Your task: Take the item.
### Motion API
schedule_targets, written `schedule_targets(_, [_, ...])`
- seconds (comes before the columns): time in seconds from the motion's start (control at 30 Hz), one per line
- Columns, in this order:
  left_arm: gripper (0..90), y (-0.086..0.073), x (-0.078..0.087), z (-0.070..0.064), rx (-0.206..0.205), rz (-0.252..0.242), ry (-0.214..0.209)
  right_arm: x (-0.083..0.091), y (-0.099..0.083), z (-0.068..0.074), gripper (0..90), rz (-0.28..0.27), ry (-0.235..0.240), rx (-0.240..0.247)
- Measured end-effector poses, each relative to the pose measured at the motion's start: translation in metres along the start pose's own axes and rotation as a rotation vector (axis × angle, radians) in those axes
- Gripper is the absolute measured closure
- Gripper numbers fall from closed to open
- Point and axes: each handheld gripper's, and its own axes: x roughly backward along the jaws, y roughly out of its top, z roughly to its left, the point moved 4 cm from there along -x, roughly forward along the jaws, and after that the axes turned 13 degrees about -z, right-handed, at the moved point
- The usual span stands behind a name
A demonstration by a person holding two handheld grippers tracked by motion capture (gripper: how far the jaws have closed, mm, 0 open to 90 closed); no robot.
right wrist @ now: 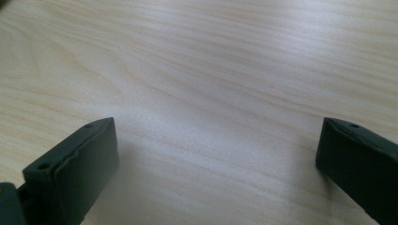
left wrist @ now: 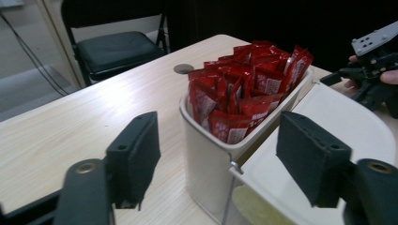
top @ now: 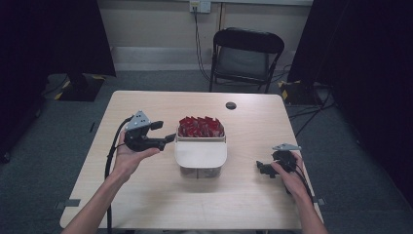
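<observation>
The white box [top: 200, 157] of red packets [top: 200, 126] sat mid-worktop [top: 146, 195], just beside the left tongs [top: 163, 132]. Both tongs were wide open, holding nothing; the right tongs [top: 263, 168] were well apart.

- A light wooden table [top: 146, 204] stands on grey carpet [top: 58, 126].
- Beyond the table's far edge, a black folding chair [top: 246, 56] faces it.
- Behind the chair runs a pale wall [top: 156, 24] with an outlet [top: 199, 6]; a cable [top: 197, 44] hangs from it.
- Dark curtains [top: 370, 58] flank the table on both sides.
- A round dark grommet [top: 231, 105] sits near the table's far edge.
</observation>
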Motion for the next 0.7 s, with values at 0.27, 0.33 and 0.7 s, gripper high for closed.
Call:
schedule_targets(0.27, [34.5,0.005,-0.021,-0.001,0.008,0.022,-0.035,0.000,0.000,0.000,0.0,0.000,-0.001,-0.001])
schedule_targets(0.33, [35.3,0.006,-0.027,-0.001,0.024,0.017,-0.049,0.000,0.000,0.000,0.0,0.000,0.000,0.000])
schedule_targets(0.7, [48.7,-0.004,-0.039,0.001,0.044,0.044,-0.074,0.000,0.000,0.000,0.0,0.000,0.000,0.000])
